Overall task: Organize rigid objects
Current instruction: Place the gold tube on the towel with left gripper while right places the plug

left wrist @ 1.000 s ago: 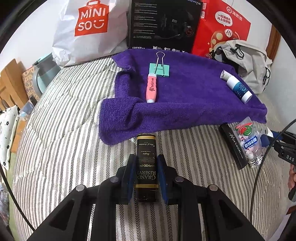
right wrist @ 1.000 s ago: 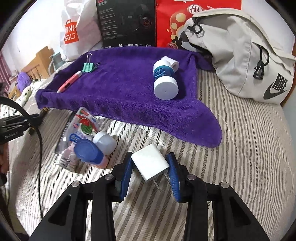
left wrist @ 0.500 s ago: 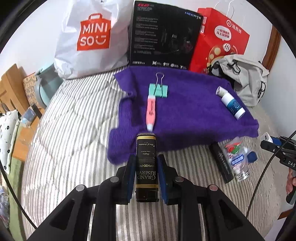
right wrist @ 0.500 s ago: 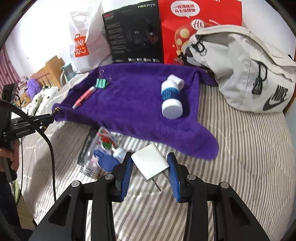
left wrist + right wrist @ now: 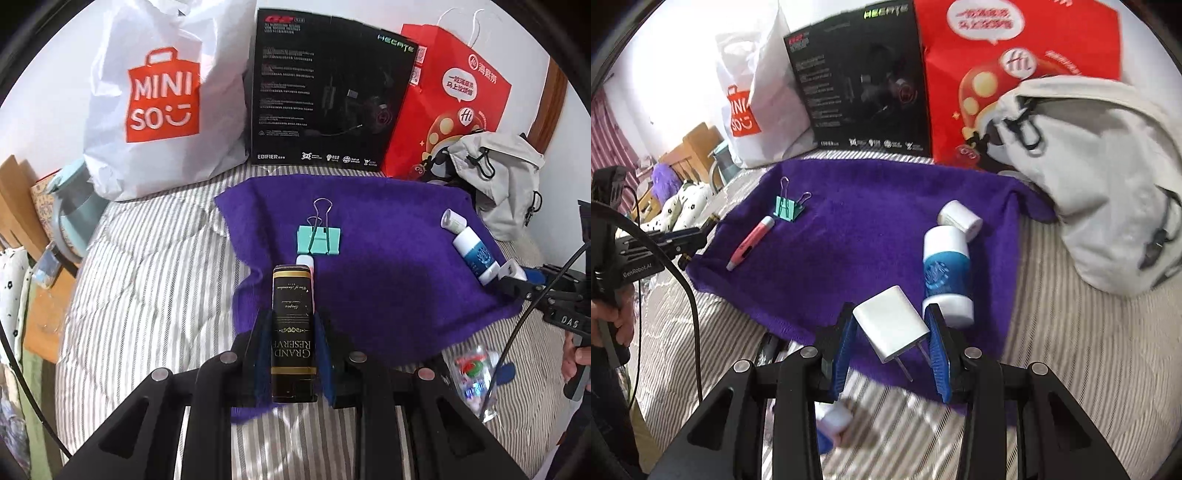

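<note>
Left wrist view: the left gripper (image 5: 293, 332) is clamped on a slim black rectangular box with gold lettering (image 5: 293, 325), held above the near edge of the purple towel (image 5: 388, 295) on the striped bed cover (image 5: 147, 277). Beyond it lies a mint-green binder clip (image 5: 319, 240). Right wrist view: the right gripper (image 5: 891, 345) pinches a white two-pronged plug adapter (image 5: 891, 323), tilted, prongs toward the camera, over the towel just beside a white-and-blue bottle (image 5: 946, 275) lying there. A pink pen-shaped stick (image 5: 750, 247) lies farther left.
</note>
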### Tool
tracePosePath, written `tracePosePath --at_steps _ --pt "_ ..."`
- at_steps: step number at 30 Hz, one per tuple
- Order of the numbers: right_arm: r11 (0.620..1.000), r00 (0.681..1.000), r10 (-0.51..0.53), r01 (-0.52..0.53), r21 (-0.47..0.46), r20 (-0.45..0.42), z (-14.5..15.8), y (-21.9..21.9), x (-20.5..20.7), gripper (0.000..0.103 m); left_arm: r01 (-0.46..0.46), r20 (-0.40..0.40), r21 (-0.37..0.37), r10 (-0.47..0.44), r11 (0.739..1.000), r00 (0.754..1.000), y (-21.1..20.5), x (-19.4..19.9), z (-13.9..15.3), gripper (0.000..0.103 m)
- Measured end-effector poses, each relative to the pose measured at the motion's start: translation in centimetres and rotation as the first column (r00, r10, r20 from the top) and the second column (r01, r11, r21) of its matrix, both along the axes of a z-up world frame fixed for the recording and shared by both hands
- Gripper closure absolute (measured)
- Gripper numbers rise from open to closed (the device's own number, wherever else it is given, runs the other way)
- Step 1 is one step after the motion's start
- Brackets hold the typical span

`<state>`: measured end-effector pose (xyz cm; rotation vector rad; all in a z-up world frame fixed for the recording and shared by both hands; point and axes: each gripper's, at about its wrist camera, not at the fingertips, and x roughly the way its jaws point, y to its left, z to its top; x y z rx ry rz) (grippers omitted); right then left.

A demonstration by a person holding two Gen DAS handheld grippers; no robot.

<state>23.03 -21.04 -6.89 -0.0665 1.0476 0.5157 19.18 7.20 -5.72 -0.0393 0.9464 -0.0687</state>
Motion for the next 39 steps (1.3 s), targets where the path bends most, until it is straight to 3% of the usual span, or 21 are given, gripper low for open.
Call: tracePosePath --at_steps 9,17,22,28,39 --pt "0.997 0.997 -0.011 0.006 -0.071 -0.072 -3.4 1.3 1.8 0.065 0.014 -0.054 0.001 -0.014 1.0 0.998 0.0 3.6 -2.5 0.081" --pt "0.995 0.999 0.012 -0.017 -0.1 -0.045 -3.6 1.7 1.7 0.065 0.044 -0.087 0.024 -0.042 0.999 0.995 -0.8 5.9 -3.7 0.08" --pt "0.995 0.999 0.027 -0.031 -0.096 -0.047 -3.7 1.8 1.6 0.062 0.052 -0.089 0.011 -0.051 0.999 0.995 -1.0 5.9 -4.1 0.08" --pt "0.996 0.997 0.026 -0.033 -0.085 -0.075 -3.5 1.4 1.4 0.048 0.042 -0.096 0.024 -0.04 0.999 0.995 -1.0 5.8 -4.1 0.08" --pt "0.998 0.997 -0.007 0.001 -0.068 -0.081 -2.1 -0.1 0.5 0.043 0.037 -0.118 0.068 -0.029 0.997 0.993 -1.5 4.2 -3.8 0.08"
